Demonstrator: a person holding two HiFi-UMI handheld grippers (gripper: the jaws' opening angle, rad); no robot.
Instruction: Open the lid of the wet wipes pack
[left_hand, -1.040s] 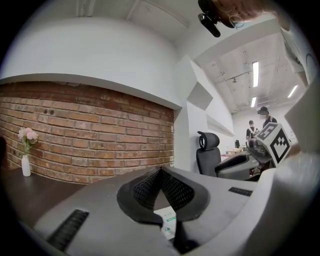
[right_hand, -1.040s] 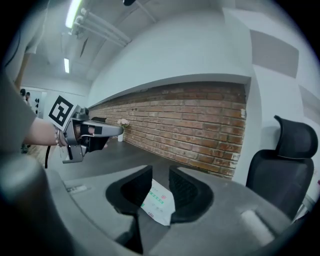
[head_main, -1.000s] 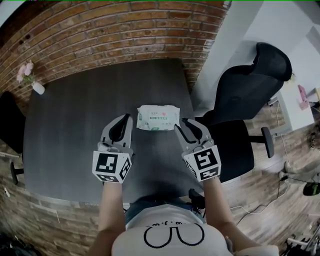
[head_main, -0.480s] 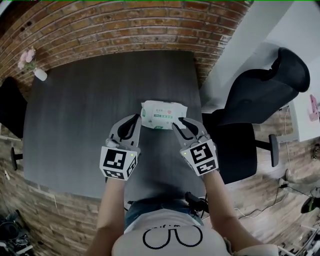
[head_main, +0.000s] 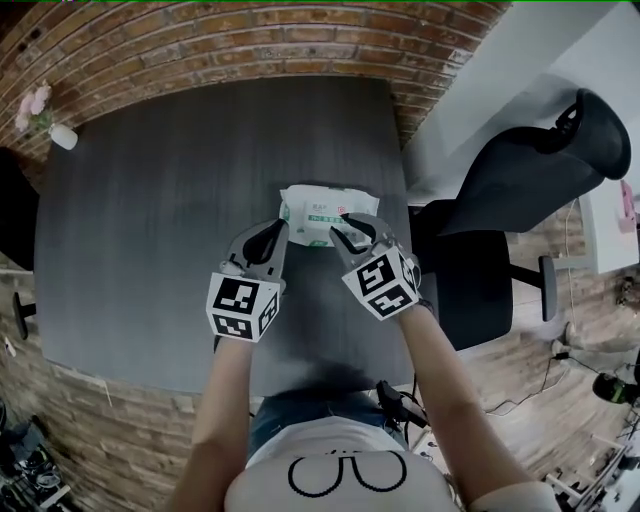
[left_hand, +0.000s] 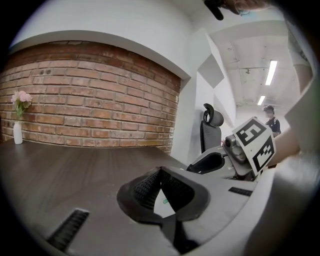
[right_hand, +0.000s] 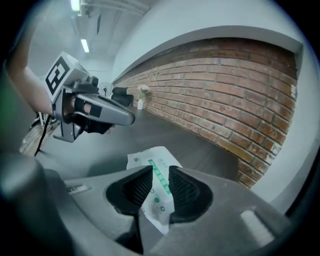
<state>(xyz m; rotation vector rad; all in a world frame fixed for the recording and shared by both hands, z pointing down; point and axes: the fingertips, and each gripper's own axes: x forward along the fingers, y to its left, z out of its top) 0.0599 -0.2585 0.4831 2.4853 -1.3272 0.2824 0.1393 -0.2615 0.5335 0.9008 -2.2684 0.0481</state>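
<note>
At the far left corner of the table (head_main: 150, 220) I see a small white vase (head_main: 62, 137) holding pink flowers, close to the brick wall (head_main: 250, 40). My left gripper (left_hand: 160, 171) sits low over the surface. Its 2 jaws are closed tip to tip with nothing clamped, and a sliver of white wrapper shows through the gap behind the tips. From the head view, those tips are just beside the near left corner of the wipes pack (head_main: 325, 205); I cannot tell if they touch it. The pack lies flat near the right edge of the table, about midway between the far and near edges, with its green-printed top facing up. My right gripper (right_hand: 160, 168) tilts down over the pack's near right part. Its jaws are slightly apart, not gripping, and the green label shows in the narrow gap. Past the right edge stands a black office chair (head_main: 520, 185).
</note>
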